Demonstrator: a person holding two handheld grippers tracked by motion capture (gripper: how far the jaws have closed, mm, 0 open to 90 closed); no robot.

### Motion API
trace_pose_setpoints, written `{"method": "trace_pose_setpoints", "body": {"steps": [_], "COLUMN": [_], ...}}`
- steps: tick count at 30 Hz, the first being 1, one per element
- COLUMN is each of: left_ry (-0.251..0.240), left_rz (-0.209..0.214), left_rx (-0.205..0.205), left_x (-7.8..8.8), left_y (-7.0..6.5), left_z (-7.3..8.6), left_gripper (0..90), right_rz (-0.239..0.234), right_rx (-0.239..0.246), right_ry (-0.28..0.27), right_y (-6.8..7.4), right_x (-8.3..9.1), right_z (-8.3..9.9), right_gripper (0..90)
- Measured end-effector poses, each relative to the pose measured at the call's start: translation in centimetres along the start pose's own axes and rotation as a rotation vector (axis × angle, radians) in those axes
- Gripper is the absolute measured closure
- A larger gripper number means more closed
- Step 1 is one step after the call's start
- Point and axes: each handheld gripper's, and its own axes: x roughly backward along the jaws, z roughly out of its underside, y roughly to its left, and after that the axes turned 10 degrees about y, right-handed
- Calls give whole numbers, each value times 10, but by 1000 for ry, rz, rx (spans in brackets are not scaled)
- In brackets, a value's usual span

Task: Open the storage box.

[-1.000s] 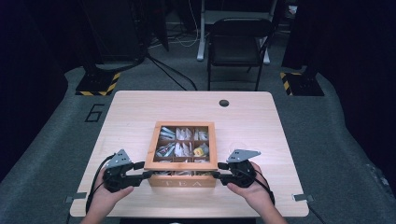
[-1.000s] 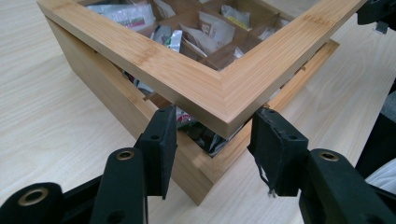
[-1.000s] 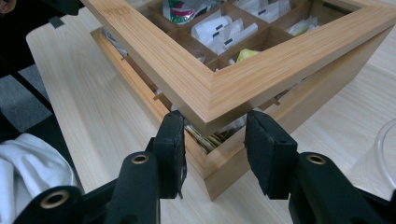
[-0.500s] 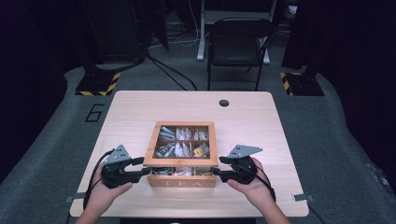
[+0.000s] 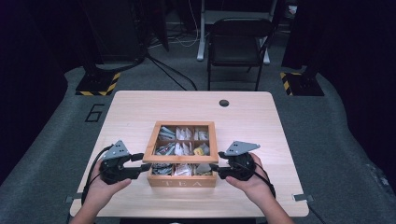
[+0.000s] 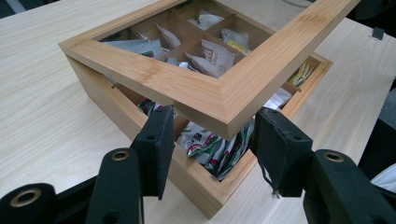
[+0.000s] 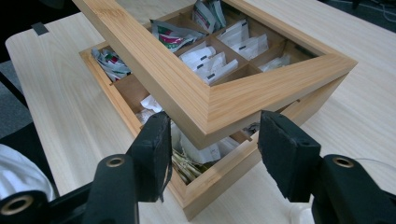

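— The left gripper [image 5: 142, 168] straddles the lid's [image 5: 180, 125] near-left corner; pinching or just propping, I can't tell. The tea box [image 5: 182, 183] sits by the desk's [image 5: 140, 107] near edge.
— The right gripper [image 5: 215, 169] is released, its jaws just widened around the near-right corner. Re-pinch, then raise both corners evenly.

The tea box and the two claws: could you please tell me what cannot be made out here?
- Tea bags in the near row, both gripper views: the raised lid covers them.
- Packet print, high view: too small.
- Whether either claw touches the lid: corner hides the pads.
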Motion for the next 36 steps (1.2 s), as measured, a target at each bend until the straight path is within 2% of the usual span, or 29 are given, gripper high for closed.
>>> {"method": "trace_pose_setpoints", "body": {"steps": [3, 10, 19, 25, 30, 36], "left_ry": [-14, -6, -21, -17, -22, -32], "left_rz": [-3, -10, -23, -22, -12, -9], "left_rx": [4, -18, -27, -52, -53, -55], "left_x": [1, 4, 9, 12, 14, 18], "left_y": [0, 1, 2, 5, 8, 11], "left_z": [-2, -5, -14, -21, -25, -31], "left_gripper": [490, 490, 490, 490, 490, 494], "right_rz": [14, 30, 37, 42, 35, 11], "right_rx": [6, 41, 51, 76, 72, 46], "right_ry": [-5, -1, -2, 3, 4, 1], "right_y": [1, 1, 0, -3, -5, -10], "right_x": [1, 4, 10, 13, 15, 19], "right_z": [-3, -8, -16, -23, -28, -35], "right_gripper": [440, 443, 455, 461, 462, 462]}}
